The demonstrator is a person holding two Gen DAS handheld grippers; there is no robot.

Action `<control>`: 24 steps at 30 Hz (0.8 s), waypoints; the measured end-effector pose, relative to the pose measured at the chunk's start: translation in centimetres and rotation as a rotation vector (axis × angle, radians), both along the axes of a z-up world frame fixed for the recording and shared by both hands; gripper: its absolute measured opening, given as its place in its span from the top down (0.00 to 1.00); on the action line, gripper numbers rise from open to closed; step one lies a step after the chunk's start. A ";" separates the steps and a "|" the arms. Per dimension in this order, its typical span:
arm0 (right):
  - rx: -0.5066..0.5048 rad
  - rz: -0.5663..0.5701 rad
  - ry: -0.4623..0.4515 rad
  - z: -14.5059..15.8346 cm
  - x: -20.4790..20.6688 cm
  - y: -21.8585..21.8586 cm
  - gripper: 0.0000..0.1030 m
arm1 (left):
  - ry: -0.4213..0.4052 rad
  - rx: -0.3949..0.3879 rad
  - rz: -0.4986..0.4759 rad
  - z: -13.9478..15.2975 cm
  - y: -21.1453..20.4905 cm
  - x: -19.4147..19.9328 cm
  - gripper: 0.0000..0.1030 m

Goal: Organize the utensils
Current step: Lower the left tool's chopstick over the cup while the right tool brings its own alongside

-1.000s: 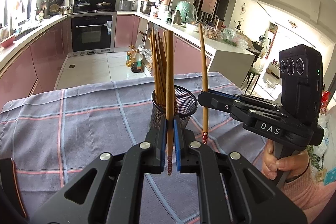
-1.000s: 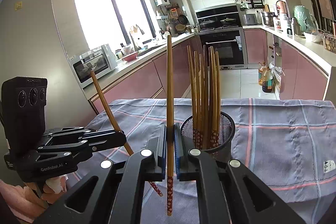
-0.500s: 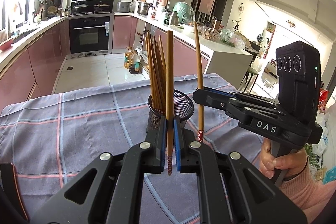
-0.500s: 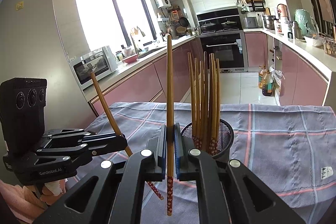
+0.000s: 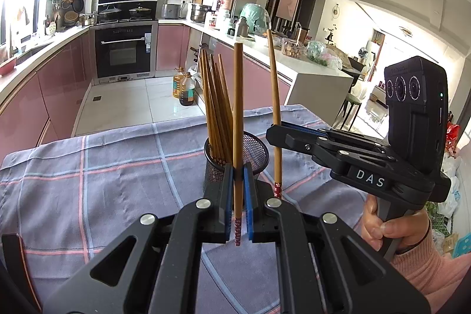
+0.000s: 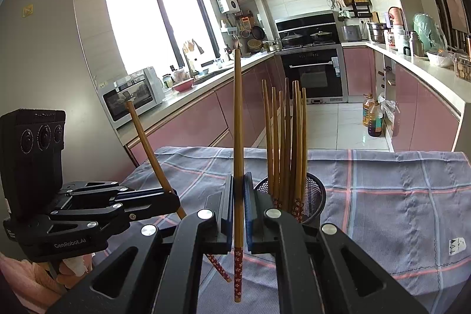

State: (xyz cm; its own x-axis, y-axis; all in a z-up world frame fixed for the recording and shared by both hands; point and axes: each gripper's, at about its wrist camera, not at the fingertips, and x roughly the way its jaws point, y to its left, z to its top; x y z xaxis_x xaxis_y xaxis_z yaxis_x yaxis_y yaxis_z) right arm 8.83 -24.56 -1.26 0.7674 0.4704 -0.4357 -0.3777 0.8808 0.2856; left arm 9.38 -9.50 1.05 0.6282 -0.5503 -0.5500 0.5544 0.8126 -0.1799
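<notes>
A black mesh holder [image 5: 253, 150] [image 6: 312, 193] stands on the checked tablecloth with several wooden chopsticks [image 5: 216, 105] [image 6: 287, 137] upright in it. My left gripper [image 5: 238, 196] is shut on one chopstick [image 5: 238, 108], held upright just in front of the holder; it appears tilted at the left in the right wrist view [image 6: 147, 149]. My right gripper [image 6: 238, 211] is shut on another chopstick [image 6: 238, 137], upright just left of the holder; in the left wrist view this chopstick [image 5: 274, 96] stands right of the holder.
The grey checked cloth [image 5: 103, 172] [image 6: 397, 196] covers the table. Behind it lie a tiled floor, pink kitchen cabinets, an oven [image 5: 123, 52] and oil bottles [image 5: 184, 87] on the floor. The person's hand [image 5: 391, 228] holds the right gripper's handle.
Both grippers have risen slightly and moved a little toward the holder, each still holding its chopstick upright. The holder and its chopsticks have not moved.
</notes>
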 end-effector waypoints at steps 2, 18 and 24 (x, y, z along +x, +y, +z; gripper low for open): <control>0.000 0.000 0.000 0.0 0.0 0.0 0.94 | -0.002 0.000 0.000 0.0 0.1 0.0 0.93; 0.008 0.000 -0.014 0.8 0.0 0.0 0.94 | -0.006 0.000 0.001 0.1 0.0 0.0 0.93; 0.009 0.002 -0.023 1.1 -0.1 -0.1 0.94 | -0.015 0.001 0.000 0.6 -0.1 0.0 0.93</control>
State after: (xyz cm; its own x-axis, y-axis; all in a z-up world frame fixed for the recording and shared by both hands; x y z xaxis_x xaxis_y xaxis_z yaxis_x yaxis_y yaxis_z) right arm 8.72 -24.65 -0.20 0.7763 0.4752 -0.4141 -0.3856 0.8777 0.2844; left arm 9.38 -9.64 1.67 0.6364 -0.5498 -0.5409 0.5569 0.8128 -0.1710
